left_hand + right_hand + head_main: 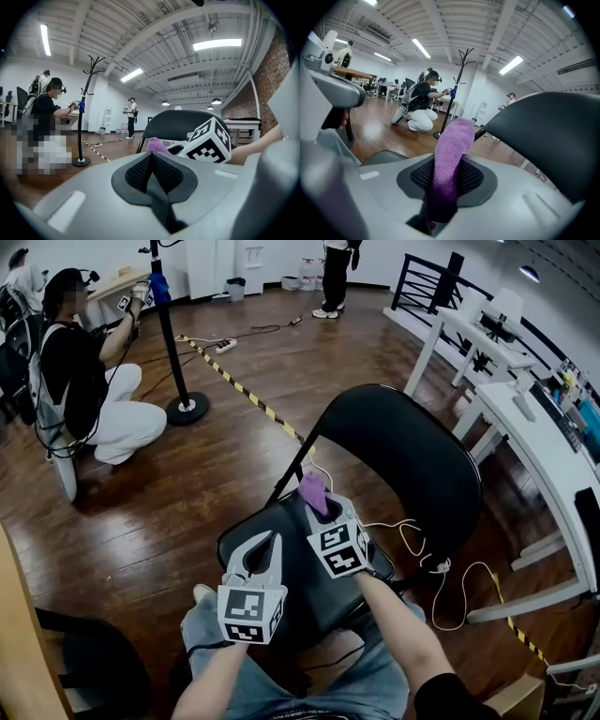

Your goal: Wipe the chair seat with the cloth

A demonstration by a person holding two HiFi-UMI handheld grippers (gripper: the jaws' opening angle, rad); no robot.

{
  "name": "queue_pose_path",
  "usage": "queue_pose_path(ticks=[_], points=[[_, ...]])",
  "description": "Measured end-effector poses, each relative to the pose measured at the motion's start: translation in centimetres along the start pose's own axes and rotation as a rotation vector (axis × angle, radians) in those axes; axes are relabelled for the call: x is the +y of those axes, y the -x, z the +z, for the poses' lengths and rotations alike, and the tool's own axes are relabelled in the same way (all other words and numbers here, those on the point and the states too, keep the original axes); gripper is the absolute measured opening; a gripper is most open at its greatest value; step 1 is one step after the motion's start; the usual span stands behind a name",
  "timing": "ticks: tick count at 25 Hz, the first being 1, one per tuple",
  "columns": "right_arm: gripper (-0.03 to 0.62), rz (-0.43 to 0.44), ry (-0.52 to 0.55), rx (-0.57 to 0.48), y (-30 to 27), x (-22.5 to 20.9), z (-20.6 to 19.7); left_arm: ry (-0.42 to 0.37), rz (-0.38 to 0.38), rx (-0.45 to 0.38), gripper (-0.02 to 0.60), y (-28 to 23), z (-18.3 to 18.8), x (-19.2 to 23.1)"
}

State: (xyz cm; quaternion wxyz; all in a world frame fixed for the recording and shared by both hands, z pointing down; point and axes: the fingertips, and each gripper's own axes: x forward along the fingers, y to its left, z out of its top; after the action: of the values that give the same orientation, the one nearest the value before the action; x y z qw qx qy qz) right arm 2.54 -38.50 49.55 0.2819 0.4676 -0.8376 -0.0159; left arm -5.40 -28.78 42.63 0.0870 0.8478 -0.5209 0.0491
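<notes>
A black folding chair (pixel 403 460) stands on the wooden floor (pixel 141 521), with its seat (pixel 298 592) under both grippers. The left gripper (pixel 265 545) hovers over the seat's front, jaws pressed together with nothing between them. Just beside it, the right gripper (pixel 323 512) is clamped on a purple cloth (pixel 312 491), which sticks out past the jaw tips above the seat, near the backrest.
</notes>
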Motion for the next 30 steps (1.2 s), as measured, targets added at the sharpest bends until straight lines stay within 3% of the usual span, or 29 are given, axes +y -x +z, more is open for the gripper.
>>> queue_pose_path(ticks=[8,19,30], points=[[0.098,0.022,0.089,0.217,-7.5,-2.5,-6.2,0.011,0.016,0.041,0.003,-1.2,-1.6,3.0],[0.1,0.008,0.108,0.428,-13.5,-6.2,-12.5,0.031,0.085,0.094,0.003,-1.2,-3.5,7.1],[0.098,0.003,0.139,0.442,-13.8,-4.4,-12.6,0.048,0.119,0.102,0.003,-0.5,-4.1,8.4]])
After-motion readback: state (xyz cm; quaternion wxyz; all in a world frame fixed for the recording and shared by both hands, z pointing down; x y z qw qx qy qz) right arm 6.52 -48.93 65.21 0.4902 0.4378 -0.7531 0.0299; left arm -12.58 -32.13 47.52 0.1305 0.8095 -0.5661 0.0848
